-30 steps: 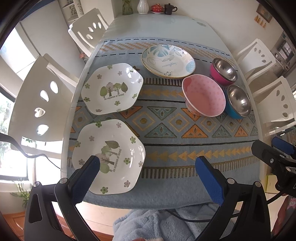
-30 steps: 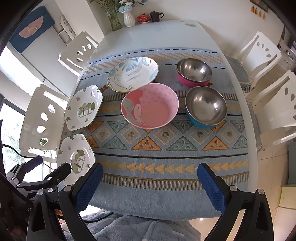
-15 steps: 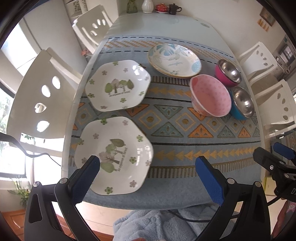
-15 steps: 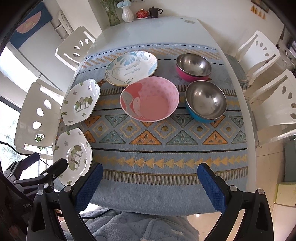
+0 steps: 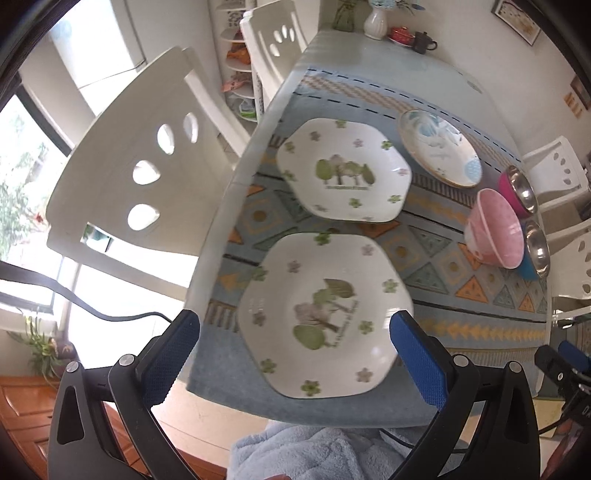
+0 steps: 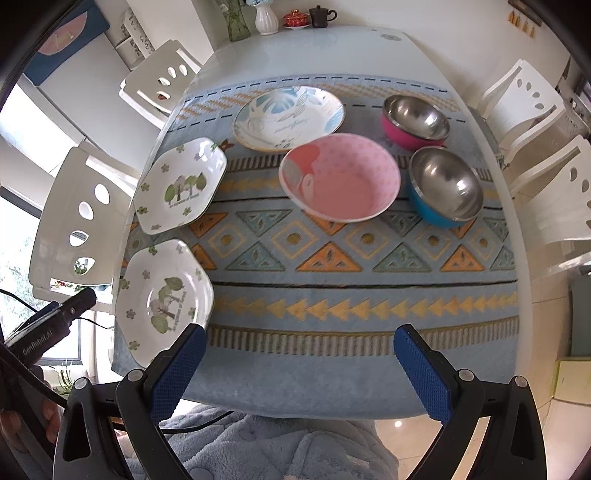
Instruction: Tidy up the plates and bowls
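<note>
Two white hexagonal plates with tree prints lie at the table's left: the near plate (image 5: 325,314) (image 6: 166,299) and the far plate (image 5: 343,170) (image 6: 181,186). A round blue-leaf plate (image 6: 290,116) (image 5: 439,147), a pink bowl (image 6: 340,177) (image 5: 495,229), a magenta steel bowl (image 6: 415,120) (image 5: 517,190) and a blue steel bowl (image 6: 445,186) (image 5: 535,254) sit further back. My left gripper (image 5: 295,354) is open, its fingers on either side of the near plate. My right gripper (image 6: 295,365) is open and empty over the table's front edge.
The table carries a blue patterned cloth (image 6: 332,258). White chairs stand to the left (image 5: 140,177) and right (image 6: 535,110). A vase and teapot (image 6: 321,14) stand at the far end. A blue fleece garment (image 6: 277,446) lies below the grippers.
My left gripper has swung left and moved closer, so the near hexagonal plate now sits between its fingers. My right gripper has come a little closer to the table.
</note>
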`<act>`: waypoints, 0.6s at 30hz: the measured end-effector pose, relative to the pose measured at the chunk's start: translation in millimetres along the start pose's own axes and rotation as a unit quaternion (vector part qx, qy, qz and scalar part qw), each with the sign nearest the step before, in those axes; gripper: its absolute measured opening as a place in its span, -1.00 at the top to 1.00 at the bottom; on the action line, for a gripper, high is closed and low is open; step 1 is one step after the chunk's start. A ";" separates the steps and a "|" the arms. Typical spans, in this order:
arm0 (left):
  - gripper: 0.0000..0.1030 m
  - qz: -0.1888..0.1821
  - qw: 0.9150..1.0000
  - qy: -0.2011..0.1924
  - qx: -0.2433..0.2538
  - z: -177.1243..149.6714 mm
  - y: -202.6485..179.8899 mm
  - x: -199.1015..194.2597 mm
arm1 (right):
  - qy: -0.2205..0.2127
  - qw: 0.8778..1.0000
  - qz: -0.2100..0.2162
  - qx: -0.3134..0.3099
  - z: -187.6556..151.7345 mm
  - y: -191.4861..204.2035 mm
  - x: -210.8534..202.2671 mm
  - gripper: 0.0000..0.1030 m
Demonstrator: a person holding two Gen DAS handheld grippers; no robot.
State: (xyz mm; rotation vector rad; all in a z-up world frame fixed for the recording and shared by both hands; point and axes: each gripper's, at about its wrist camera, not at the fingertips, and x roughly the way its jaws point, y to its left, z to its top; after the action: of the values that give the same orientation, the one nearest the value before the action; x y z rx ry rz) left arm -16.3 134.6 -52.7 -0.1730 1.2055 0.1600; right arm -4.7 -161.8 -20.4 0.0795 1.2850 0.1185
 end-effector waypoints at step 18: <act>-0.49 -0.048 0.995 0.022 -0.089 -7.7 60.9 50.3 | -0.015 0.977 0.205 0.063 -29.5 34.5 61.8 -0.88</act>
State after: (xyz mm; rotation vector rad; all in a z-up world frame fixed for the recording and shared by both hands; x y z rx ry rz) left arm -18.9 193.9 -105.4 -0.3914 1.2246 0.1795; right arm -17.4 -119.6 -83.1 0.4542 1.2302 0.3891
